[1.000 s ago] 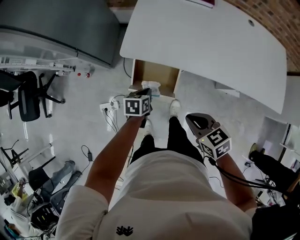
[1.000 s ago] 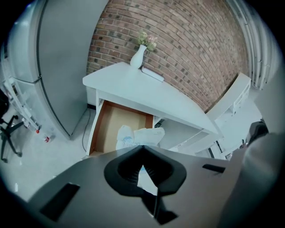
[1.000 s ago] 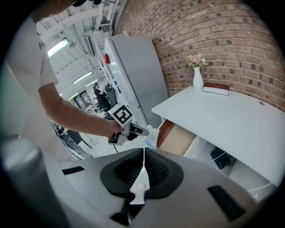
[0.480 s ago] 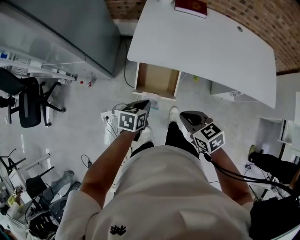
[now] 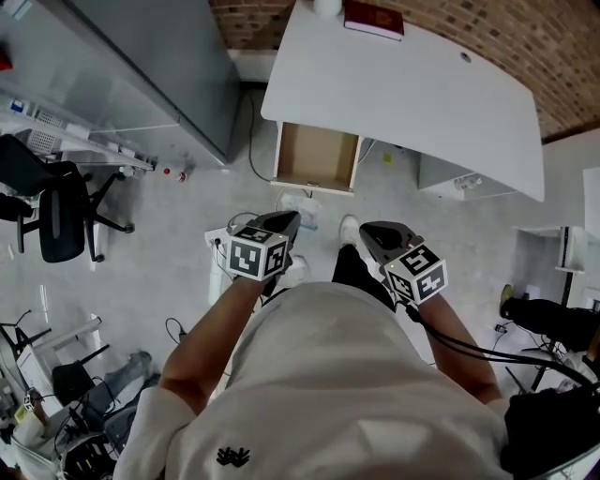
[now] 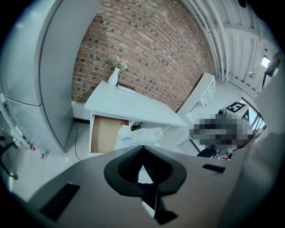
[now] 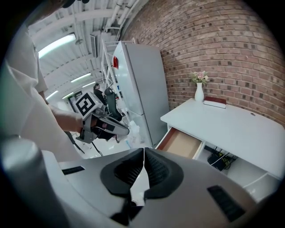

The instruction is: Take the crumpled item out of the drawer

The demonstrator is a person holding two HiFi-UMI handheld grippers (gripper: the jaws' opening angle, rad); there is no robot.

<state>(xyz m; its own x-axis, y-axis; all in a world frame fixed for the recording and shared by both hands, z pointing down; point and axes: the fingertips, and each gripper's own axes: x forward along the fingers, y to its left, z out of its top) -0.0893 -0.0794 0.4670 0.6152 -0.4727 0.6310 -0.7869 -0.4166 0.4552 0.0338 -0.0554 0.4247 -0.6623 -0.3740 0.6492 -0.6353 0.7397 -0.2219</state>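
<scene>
Just above centre in the head view, the left gripper (image 5: pixel 291 218) is clamped on the crumpled item (image 6: pixel 139 135), a thin white bag held clear of the open drawer (image 5: pixel 317 156). It looks light, soft and slippery, so a bunched fold is probably the best place to grip. The right gripper (image 7: pixel 143 154) is closed on nothing.

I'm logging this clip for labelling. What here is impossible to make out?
- Blue print on the crumpled bag: too blurred, left gripper view.
- Right end of the drawer: hidden behind the bag, same view.
- Title of the book: too small, head view.
- Person at right, left gripper view: covered by a mosaic patch.
</scene>
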